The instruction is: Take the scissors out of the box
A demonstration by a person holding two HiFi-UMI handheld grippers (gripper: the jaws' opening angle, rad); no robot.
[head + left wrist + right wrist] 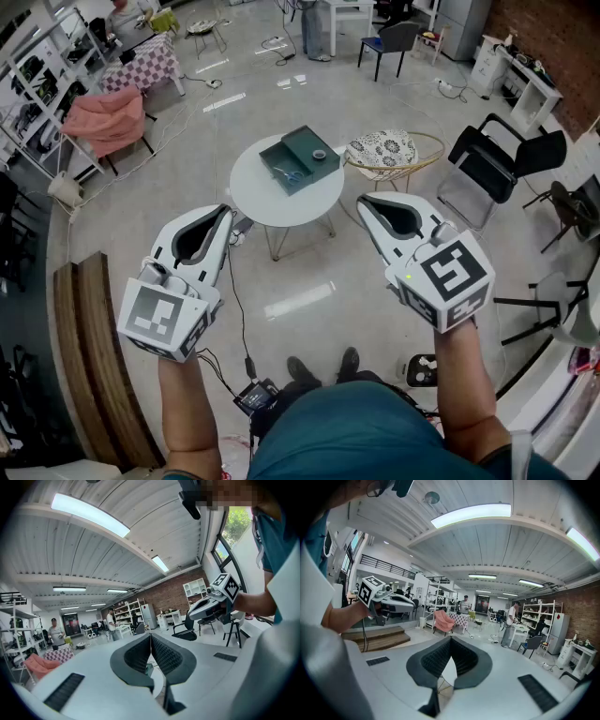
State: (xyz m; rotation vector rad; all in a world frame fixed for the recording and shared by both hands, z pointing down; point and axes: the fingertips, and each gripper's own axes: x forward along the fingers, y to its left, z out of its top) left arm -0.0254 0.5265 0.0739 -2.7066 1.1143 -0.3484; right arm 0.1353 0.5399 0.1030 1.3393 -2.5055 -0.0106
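Note:
A dark green box (300, 159) lies open on a small round white table (258, 202) ahead of me. Inside its left half I see the scissors (289, 174), with bluish handles. A small round item sits on the other half. My left gripper (225, 212) is held in the air short of the table's near left edge, jaws shut and empty; in its own view the tips (151, 635) meet. My right gripper (365, 200) hovers right of the table, also shut on nothing, with its tips (451, 639) closed in its own view.
A wicker chair with a patterned cushion (382, 148) stands just right of the table. Black chairs (497, 159) are further right and a pink-draped chair (108, 117) is at the left. Wooden steps (94, 356) run along my left. Cables trail on the floor.

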